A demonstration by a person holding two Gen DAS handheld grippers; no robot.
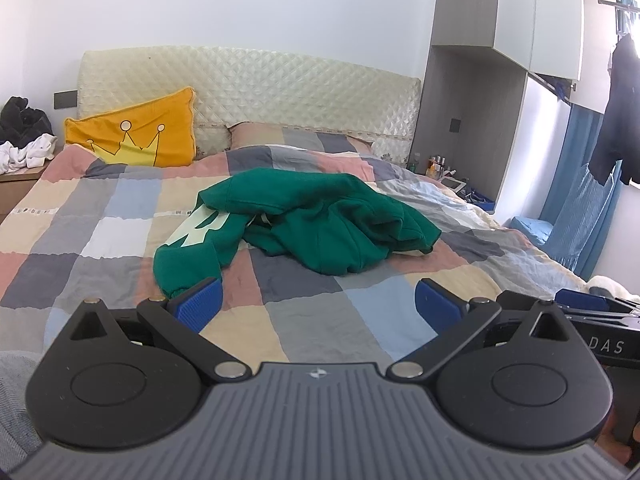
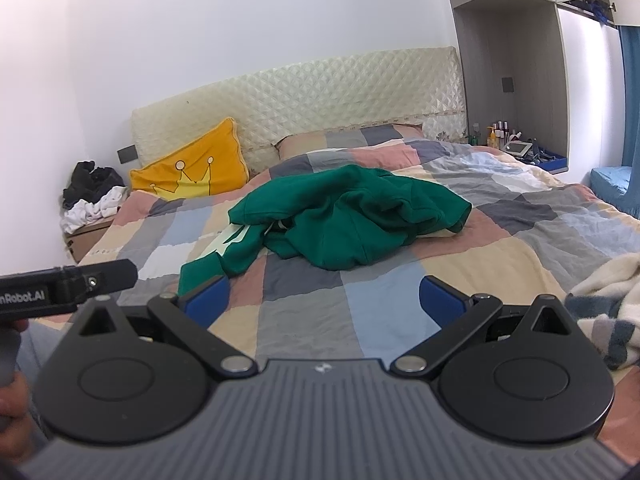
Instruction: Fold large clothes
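A green sweatshirt (image 1: 320, 220) with pale lettering lies crumpled in a heap in the middle of the bed; it also shows in the right wrist view (image 2: 344, 216). My left gripper (image 1: 318, 304) is open and empty, held above the near part of the bed, short of the sweatshirt, with its left pad close to a green sleeve end. My right gripper (image 2: 326, 302) is open and empty too, at a similar distance. The two grippers are side by side; each shows at the edge of the other's view.
The bed has a checked quilt (image 1: 120, 232), a yellow crown cushion (image 1: 136, 136) and a padded headboard (image 1: 280, 80). A bedside table with piled clothes (image 1: 20, 148) stands left. A niche with bottles (image 2: 504, 136) is right. A fluffy blanket (image 2: 608, 312) lies near right.
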